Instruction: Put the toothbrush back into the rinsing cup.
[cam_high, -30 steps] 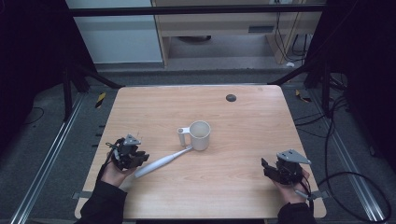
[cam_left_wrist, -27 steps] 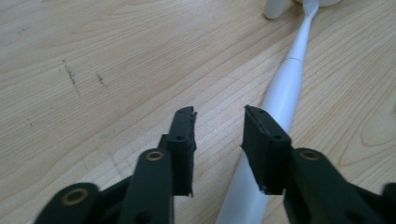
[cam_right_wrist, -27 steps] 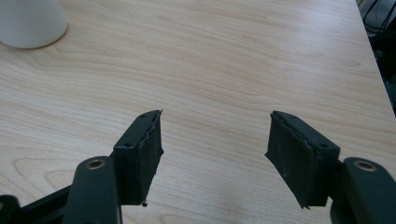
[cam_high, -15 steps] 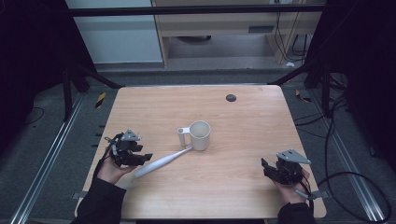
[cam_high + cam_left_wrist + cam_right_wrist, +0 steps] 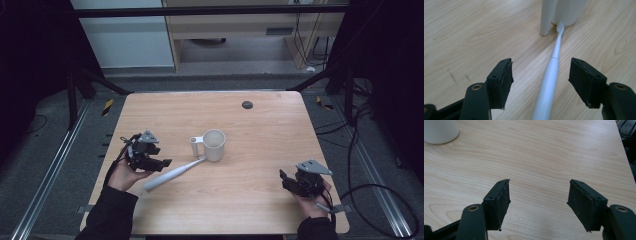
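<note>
A white toothbrush (image 5: 172, 173) lies flat on the wooden table (image 5: 270, 135), its head touching the base of a white mug (image 5: 214, 145) beside the handle. My left gripper (image 5: 163, 163) hovers over the brush's handle end. Its jaws have just been opening and now stand wide. In the left gripper view the toothbrush (image 5: 549, 82) runs between the pads without touching them, up to the mug (image 5: 564, 12). My right gripper (image 5: 284, 179) rests open near the front right corner, with bare wood between its pads (image 5: 499, 202). The mug (image 5: 439, 131) shows at that view's top left.
A small dark round grommet (image 5: 247, 104) sits in the tabletop near the far edge. Beyond the table are a dark frame, floor rails and cables (image 5: 350, 150) to the right. The table's right edge (image 5: 624, 152) runs close to my right gripper.
The left gripper let go of the toothbrush handle, opened wide and lifted slightly away from the person. The toothbrush stays on the table. The right gripper has not moved.
</note>
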Available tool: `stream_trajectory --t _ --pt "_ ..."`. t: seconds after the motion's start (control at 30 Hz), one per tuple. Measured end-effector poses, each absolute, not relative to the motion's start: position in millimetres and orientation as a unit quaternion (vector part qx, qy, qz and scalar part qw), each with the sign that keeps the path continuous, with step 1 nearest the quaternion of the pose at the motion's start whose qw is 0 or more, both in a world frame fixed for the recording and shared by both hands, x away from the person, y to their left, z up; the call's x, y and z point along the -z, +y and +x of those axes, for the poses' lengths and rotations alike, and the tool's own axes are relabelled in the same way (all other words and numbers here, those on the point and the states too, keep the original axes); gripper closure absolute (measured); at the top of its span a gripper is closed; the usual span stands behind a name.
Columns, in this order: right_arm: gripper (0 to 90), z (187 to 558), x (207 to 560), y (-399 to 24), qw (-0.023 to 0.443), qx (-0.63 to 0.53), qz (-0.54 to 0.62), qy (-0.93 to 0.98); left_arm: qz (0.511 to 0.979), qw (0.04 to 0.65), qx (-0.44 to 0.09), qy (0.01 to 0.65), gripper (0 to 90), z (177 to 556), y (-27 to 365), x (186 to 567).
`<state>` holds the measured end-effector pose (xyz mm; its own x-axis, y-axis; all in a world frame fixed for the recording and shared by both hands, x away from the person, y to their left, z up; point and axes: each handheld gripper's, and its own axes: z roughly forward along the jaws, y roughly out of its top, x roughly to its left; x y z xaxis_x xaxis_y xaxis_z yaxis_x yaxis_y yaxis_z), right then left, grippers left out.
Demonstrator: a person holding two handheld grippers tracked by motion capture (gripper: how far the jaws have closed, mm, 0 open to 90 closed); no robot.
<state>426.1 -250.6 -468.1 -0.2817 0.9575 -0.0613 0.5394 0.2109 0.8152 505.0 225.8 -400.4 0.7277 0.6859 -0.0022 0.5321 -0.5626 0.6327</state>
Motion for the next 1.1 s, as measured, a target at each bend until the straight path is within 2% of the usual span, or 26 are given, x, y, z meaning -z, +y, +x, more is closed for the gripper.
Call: stream_trajectory --t 0.3,0.63,1.1 --pt "33.6 427 469 -252 0.297 -0.348 0.52 0.721 0.901 0.274 -0.119 0.316 34.3 509 207 411" --pt "33.7 428 471 -251 0.293 -0.346 0.516 0.727 0.912 0.261 -0.097 0.302 34.4 512 200 422" --pt "33.6 429 472 -249 0.29 -0.341 0.513 0.733 0.922 0.233 -0.093 0.296 34.1 518 192 433"
